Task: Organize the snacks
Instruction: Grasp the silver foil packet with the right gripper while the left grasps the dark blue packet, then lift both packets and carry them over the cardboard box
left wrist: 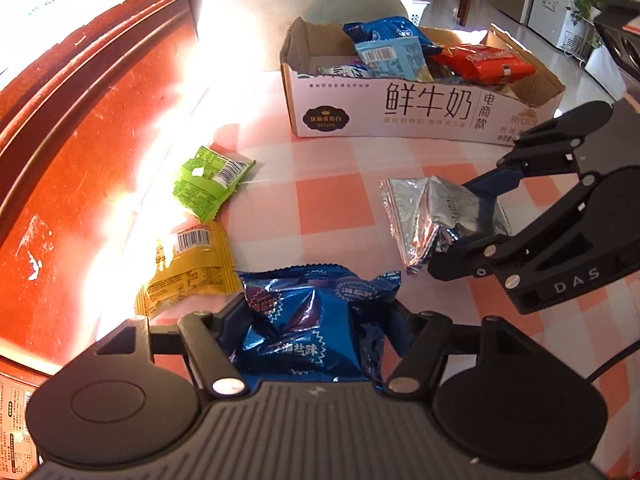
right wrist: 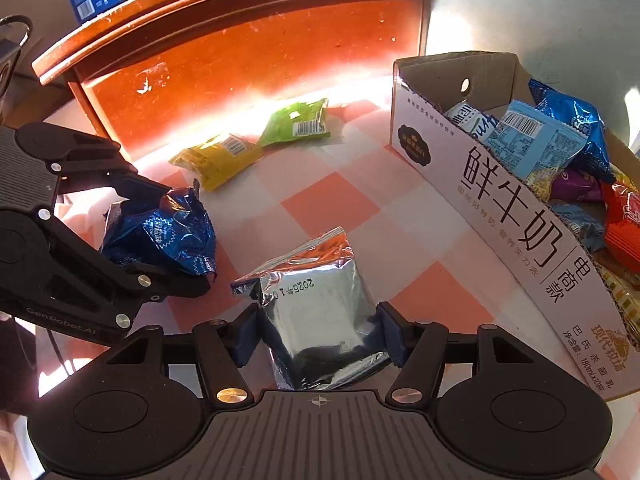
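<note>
— Nearest the left wrist camera?
— Left gripper [left wrist: 306,320], its fingers pinching a dark blue snack packet [left wrist: 308,320] over the checked tablecloth [left wrist: 336,204]; yellow packet [left wrist: 192,272] and green packet [left wrist: 208,184] are lying beside it.
— And the right wrist view?
— Right gripper [right wrist: 318,330] is squeezing a silver foil packet [right wrist: 316,304] – the milk carton box [right wrist: 500,196], sitting just right, is holding more snacks

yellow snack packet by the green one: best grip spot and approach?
Grip the yellow packet across its puffed middle, jaws on its two long edges, coming down from above. It lies flat on the checked tablecloth, barcode up, its crimped ends thin. The green packet lies close behind, so approach from the open near side.
</note>
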Demonstrator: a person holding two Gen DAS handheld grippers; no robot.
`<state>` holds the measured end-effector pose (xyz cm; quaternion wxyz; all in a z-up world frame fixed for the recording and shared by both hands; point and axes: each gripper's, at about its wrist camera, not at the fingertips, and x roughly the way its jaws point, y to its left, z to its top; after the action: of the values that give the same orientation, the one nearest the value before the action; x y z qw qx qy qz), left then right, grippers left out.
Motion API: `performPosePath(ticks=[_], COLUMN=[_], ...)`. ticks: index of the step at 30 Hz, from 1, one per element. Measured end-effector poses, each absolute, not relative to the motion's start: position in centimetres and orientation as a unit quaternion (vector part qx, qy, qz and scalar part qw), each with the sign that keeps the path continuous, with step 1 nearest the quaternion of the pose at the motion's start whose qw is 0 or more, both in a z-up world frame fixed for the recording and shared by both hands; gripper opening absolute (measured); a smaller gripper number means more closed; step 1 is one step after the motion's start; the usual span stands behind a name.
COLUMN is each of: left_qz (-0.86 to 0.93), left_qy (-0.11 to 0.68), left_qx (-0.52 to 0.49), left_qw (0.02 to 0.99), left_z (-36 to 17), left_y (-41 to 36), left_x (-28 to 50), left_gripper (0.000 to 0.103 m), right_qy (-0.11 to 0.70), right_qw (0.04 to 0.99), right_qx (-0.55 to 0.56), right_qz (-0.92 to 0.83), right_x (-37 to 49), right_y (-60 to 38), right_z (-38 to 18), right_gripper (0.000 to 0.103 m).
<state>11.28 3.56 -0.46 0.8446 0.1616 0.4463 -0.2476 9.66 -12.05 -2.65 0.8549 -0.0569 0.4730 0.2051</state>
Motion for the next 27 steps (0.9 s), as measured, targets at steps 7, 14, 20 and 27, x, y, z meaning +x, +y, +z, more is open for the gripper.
performPosePath(ticks=[7,14,20,27], left_qz=[-0.196,-0.155,-0.152,-0.149], left_qy=[0.423,0.39,0.352,0.326], left_qx=[0.131,0.111,0.102,0.076], left_qw=[0.875,0.901,0.918,0.93], left_z=[1.1,2.9,4.8,6.6], left_y=[3.5,2.7,0.8,-1.7], left_x=[12.5,13.6,14.1,15.4], left_gripper=[0.068,0.068,0.068,0.068], right_qy=[0.442,0.415,0.387,0.351], right_qw=[0.879,0.898,0.915,0.932], right_qx=[-0.013,0.011,0.023,0.047], right_qz=[0.178,0.147,0.113,0.071], right_x=[9.9,9.7,9.8,9.8], right_y=[-13.1,-14.3,-15.5,-17.7], right_z=[-0.5,1.4,3.0,4.8], right_gripper=[0.061,0.061,0.061,0.061])
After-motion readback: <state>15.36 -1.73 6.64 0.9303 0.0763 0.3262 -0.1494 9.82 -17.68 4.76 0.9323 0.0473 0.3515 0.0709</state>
